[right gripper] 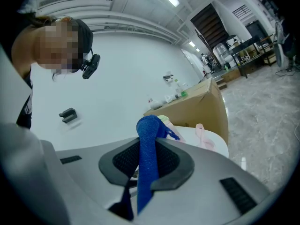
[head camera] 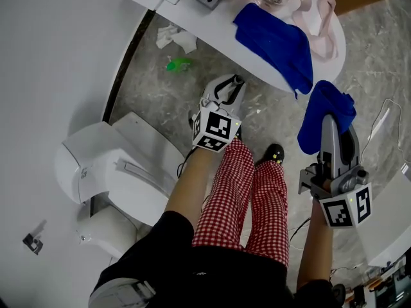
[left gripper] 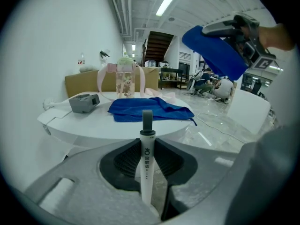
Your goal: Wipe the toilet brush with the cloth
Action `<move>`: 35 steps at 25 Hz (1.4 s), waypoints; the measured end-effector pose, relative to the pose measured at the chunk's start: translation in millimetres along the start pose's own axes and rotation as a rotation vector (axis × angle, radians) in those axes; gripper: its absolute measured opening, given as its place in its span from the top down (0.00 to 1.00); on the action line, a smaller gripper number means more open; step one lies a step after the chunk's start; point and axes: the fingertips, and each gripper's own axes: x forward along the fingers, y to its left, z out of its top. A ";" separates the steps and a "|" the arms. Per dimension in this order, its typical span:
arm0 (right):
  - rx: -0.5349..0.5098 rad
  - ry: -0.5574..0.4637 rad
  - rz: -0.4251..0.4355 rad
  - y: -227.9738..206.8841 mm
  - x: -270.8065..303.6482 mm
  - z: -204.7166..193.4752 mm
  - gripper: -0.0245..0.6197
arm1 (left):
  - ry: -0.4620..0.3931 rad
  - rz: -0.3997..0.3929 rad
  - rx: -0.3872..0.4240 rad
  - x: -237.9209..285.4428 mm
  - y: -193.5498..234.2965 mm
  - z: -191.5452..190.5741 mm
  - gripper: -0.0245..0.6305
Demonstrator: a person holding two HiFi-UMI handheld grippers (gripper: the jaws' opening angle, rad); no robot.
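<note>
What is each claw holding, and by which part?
Left gripper: the toilet brush, by the upper part of its white handle. Right gripper: the blue cloth, by a bunched fold.

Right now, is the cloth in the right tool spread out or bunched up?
Bunched up: the blue cloth is a crumpled wad, pinched into a narrow band in the right tool.

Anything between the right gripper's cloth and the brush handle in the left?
Nothing visible. The left gripper grips the toilet brush handle, the right gripper holds the blue cloth; only floor shows between them.
</note>
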 end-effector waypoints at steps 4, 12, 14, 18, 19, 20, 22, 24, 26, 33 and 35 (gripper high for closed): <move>0.001 0.007 0.008 4.6 -5.4 -5.3 0.86 | -0.030 0.038 -0.020 -12.9 0.4 0.2 0.82; -0.015 0.004 0.043 14.0 -13.9 -4.9 0.86 | -0.024 0.077 -0.025 -38.2 -1.0 -8.4 0.82; -0.013 -0.002 0.044 14.8 -17.3 -5.4 0.86 | -0.029 0.081 -0.027 -42.5 -2.0 -8.9 0.82; -0.013 -0.008 0.049 19.8 -23.5 -8.7 0.86 | -0.034 0.099 -0.031 -55.3 0.6 -12.3 0.82; -0.018 -0.010 0.046 20.1 -25.8 -8.6 0.86 | -0.035 0.104 -0.035 -58.4 1.3 -12.6 0.82; -0.025 -0.013 0.042 20.0 -28.0 -7.9 0.86 | -0.036 0.107 -0.038 -60.7 1.4 -12.5 0.82; -0.032 -0.020 0.038 20.1 -30.7 -6.8 0.86 | -0.041 0.103 -0.037 -65.0 0.6 -10.6 0.82; -0.027 -0.027 0.039 22.6 -32.2 -6.9 0.86 | -0.049 0.102 -0.032 -71.3 0.9 -8.0 0.82; -0.021 -0.030 0.044 25.3 -32.9 -7.0 0.86 | -0.052 0.109 -0.035 -76.6 1.9 -6.5 0.82; -0.033 -0.036 0.064 33.6 -37.1 -4.7 0.86 | -0.077 0.111 -0.049 -88.5 -1.3 0.6 0.82; -0.032 -0.035 0.066 34.2 -38.5 -4.7 0.86 | -0.089 0.116 -0.053 -93.5 -1.4 6.5 0.82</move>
